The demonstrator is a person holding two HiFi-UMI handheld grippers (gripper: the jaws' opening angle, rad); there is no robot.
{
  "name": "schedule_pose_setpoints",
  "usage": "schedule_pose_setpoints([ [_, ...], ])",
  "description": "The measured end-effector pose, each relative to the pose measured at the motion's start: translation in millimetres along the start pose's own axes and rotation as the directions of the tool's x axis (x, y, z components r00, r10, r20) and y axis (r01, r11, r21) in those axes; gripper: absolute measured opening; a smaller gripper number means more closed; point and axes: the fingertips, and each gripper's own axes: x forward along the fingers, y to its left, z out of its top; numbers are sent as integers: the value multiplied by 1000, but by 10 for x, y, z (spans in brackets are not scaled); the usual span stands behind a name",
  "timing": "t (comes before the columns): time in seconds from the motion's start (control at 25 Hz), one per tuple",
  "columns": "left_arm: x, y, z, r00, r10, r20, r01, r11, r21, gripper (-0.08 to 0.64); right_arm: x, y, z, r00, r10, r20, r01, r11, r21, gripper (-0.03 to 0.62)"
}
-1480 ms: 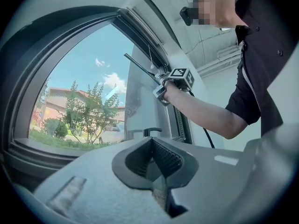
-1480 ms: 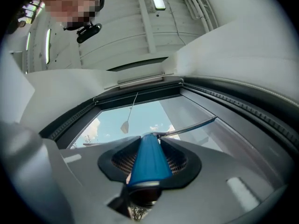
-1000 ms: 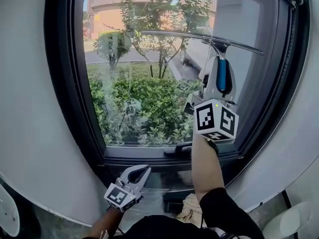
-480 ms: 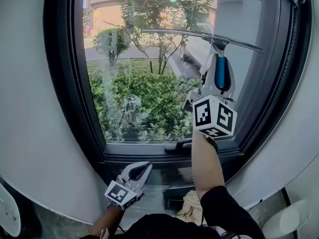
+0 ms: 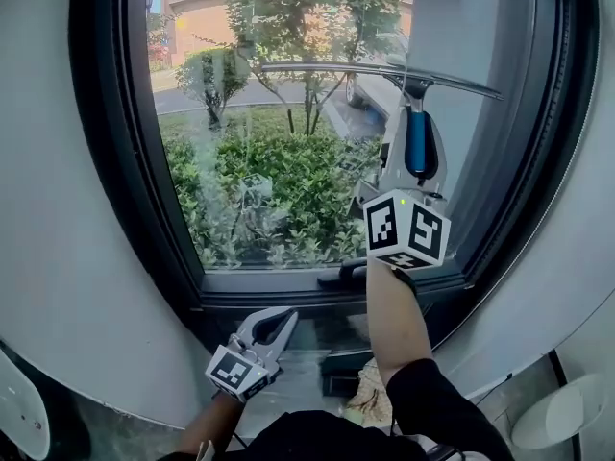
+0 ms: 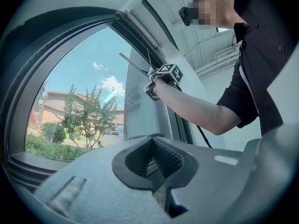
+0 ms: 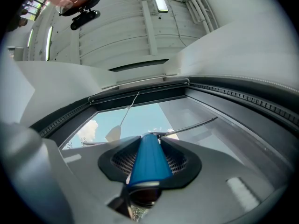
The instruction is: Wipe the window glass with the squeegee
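Note:
The squeegee's long thin blade (image 5: 384, 70) lies nearly level across the upper window glass (image 5: 269, 161). Its blue handle (image 5: 416, 142) hangs down from the blade. My right gripper (image 5: 415, 128) is shut on that handle, with its marker cube (image 5: 405, 230) below. In the right gripper view the blue handle (image 7: 148, 160) sits between the pads of the right gripper (image 7: 149, 146), and the blade (image 7: 191, 125) rests against the pane. My left gripper (image 5: 276, 317) hangs low beneath the sill, open and holding nothing. The left gripper view shows the left gripper (image 6: 152, 146) with the blade (image 6: 133, 64) high up.
A dark frame (image 5: 115, 161) surrounds the pane, and a black window handle (image 5: 346, 275) lies on the bottom rail. A crumpled cloth (image 5: 370, 397) lies below near my right arm. White rounded objects sit at the lower right (image 5: 567, 411) and lower left (image 5: 19, 411).
The squeegee and my right gripper have come down the glass a little. My left gripper has stayed low and open, drifting slightly to the right.

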Motion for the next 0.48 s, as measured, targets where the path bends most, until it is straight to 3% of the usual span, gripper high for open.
schedule_pose_setpoints([
  [0.48, -65, 1, -60, 1000, 17, -11, -17, 1000, -6, 2, -135, -30, -63, 1000, -4, -11, 4, 1000, -1, 132],
])
